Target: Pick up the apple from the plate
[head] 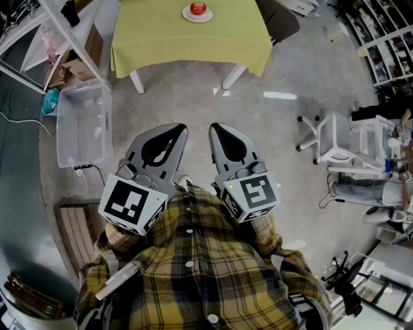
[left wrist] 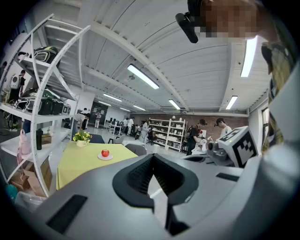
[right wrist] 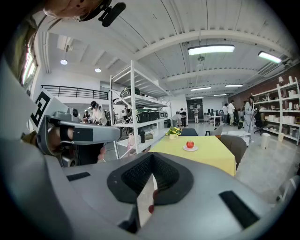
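Standing well back from the table (head: 193, 40), a person in a plaid shirt (head: 193, 264) holds both grippers close to the chest, side by side and pointing toward it. The left gripper (head: 182, 128) has its jaws pressed together with nothing between them; its own view shows the two dark pads meeting at the tip (left wrist: 153, 157). The right gripper (head: 213, 127) is likewise closed and empty, its jaws meeting at the tip (right wrist: 152, 157). Each carries its marker cube (head: 132, 205) at the rear, just above the shirt.

The apple (head: 198, 8) sits on a small white plate (head: 187, 16) on the yellow-green cloth, well apart from both grippers, with bare concrete floor (head: 193, 103) between. Both gripper views show the same apple (left wrist: 105, 153) (right wrist: 190, 144) far ahead, upright on the plate, with a pot of yellow flowers (right wrist: 174, 132) further back on the table.

A clear bin (head: 80, 126) stands on the floor to the left, beside a white rack (head: 61, 26). A white chair (head: 329, 138) stands to the right.
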`<state>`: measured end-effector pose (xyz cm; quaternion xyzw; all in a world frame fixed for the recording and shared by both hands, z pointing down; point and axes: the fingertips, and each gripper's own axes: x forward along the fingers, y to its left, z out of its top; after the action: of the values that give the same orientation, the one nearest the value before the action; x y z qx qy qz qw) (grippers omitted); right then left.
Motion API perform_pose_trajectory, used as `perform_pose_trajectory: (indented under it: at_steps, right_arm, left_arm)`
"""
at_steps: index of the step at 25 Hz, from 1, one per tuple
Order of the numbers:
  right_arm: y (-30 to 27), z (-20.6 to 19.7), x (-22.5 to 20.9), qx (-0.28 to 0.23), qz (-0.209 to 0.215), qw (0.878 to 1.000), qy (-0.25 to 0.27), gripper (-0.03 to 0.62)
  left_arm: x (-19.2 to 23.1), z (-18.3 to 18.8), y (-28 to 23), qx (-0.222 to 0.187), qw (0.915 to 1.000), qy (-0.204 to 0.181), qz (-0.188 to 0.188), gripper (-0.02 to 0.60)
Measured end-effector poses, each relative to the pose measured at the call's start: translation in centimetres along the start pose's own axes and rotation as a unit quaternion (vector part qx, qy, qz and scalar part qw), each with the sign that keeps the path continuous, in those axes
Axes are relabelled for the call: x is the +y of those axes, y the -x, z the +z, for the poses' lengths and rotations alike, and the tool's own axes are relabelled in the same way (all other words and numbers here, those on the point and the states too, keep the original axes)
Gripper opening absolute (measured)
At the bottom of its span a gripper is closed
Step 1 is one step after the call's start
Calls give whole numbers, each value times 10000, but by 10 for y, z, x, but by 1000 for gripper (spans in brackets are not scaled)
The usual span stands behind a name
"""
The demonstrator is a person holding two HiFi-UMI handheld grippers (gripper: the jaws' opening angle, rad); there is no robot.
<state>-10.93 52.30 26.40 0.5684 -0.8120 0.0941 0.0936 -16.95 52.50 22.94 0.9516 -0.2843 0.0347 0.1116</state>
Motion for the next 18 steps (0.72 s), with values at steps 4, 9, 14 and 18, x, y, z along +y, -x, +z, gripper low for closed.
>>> perform_pose_trajectory:
  at_steps: [4, 9, 14, 18]
  right_arm:
    - [4, -3, 1, -38, -26, 10000, -39, -3]
    - [13, -6, -3, -63, -71, 9999, -91, -3]
    - [29, -9, -8, -107, -82, 9999, -98, -3]
    - [40, -17, -15, -102, -83, 9999, -68, -3]
  left_arm:
    - [-5, -4, 2, 5, 10000, 8, -32, 6]
    - [-16, -7, -2, 15, 10000, -2, -87, 6]
    - [-33, -8, -6, -3, 9999, -17, -136, 6]
    - [-45, -14, -8, -34, 10000, -23, -84, 6]
